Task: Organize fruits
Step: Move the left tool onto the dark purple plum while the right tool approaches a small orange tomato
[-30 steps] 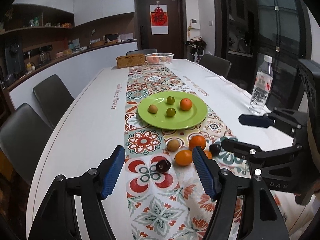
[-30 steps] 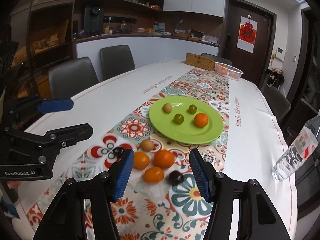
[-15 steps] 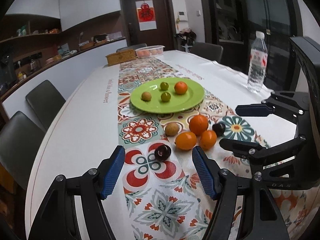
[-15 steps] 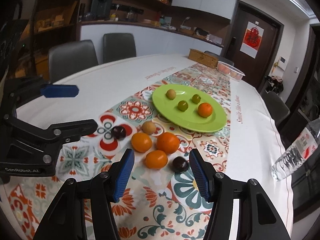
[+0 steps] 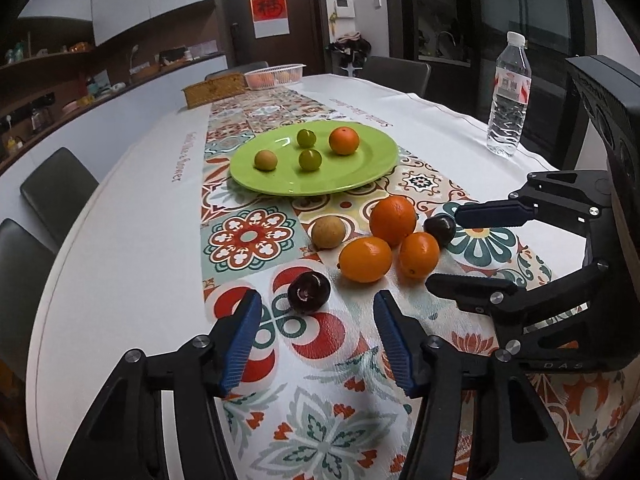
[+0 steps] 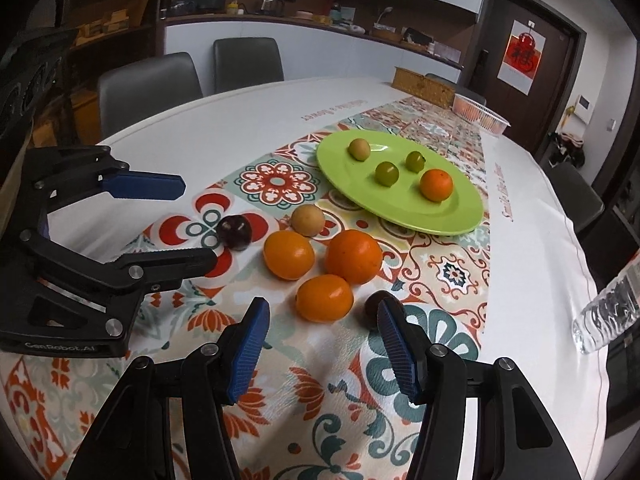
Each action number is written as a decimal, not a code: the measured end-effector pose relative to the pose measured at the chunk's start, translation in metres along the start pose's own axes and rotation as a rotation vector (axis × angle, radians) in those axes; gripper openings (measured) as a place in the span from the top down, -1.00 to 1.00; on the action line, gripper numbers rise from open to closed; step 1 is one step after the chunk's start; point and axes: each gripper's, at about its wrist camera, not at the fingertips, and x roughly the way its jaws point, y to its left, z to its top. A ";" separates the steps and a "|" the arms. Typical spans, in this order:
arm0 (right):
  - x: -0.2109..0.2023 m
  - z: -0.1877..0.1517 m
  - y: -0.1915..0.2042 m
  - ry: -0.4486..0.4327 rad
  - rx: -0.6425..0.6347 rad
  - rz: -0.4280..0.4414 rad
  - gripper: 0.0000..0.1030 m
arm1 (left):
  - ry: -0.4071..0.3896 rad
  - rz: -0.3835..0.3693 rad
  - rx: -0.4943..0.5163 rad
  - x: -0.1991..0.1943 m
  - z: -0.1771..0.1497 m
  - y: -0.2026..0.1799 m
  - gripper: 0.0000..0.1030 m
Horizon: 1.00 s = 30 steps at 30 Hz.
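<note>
A green plate [image 5: 360,184] on the patterned runner holds an orange, two green fruits and a tan one. In front of it lie a tan fruit [image 5: 328,232], a large orange [image 5: 393,220], two smaller oranges [image 5: 365,260] [image 5: 419,254] and two dark plums. My left gripper [image 5: 318,314] is closing, and the near plum [image 5: 309,298] sits just ahead of its fingertips, untouched. My right gripper [image 6: 323,322] narrows slightly, with a small orange [image 6: 324,303] just ahead and the other plum [image 6: 372,308] by its right finger. Nothing is gripped.
A water bottle [image 5: 508,100] stands near the table's right edge. At the far end are a wicker box [image 5: 214,90] and a plastic basket [image 5: 276,76]. Grey chairs [image 6: 148,84] line the table. The two grippers hang close side by side.
Both grippers have sunk toward the loose fruits, which now look larger and closer. The left jaws have narrowed; the right ones only barely.
</note>
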 end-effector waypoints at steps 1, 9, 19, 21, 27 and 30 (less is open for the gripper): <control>0.001 0.000 0.000 0.002 0.000 0.002 -0.07 | 0.004 -0.004 0.003 0.002 0.000 0.000 -0.07; 0.013 0.003 0.002 0.023 -0.021 0.008 0.05 | 0.049 -0.021 0.004 0.017 0.004 0.004 0.07; 0.021 0.004 0.001 0.033 -0.032 0.014 0.14 | 0.099 -0.010 -0.015 0.032 0.010 0.005 0.22; 0.022 0.005 0.002 0.032 -0.038 0.018 0.14 | 0.107 -0.003 -0.019 0.035 0.011 0.006 0.28; 0.025 0.007 0.004 0.034 -0.056 0.014 0.25 | 0.123 -0.010 -0.036 0.041 0.013 0.009 0.41; 0.025 0.007 0.004 0.033 -0.055 0.016 0.27 | 0.123 -0.006 -0.039 0.042 0.014 0.009 0.45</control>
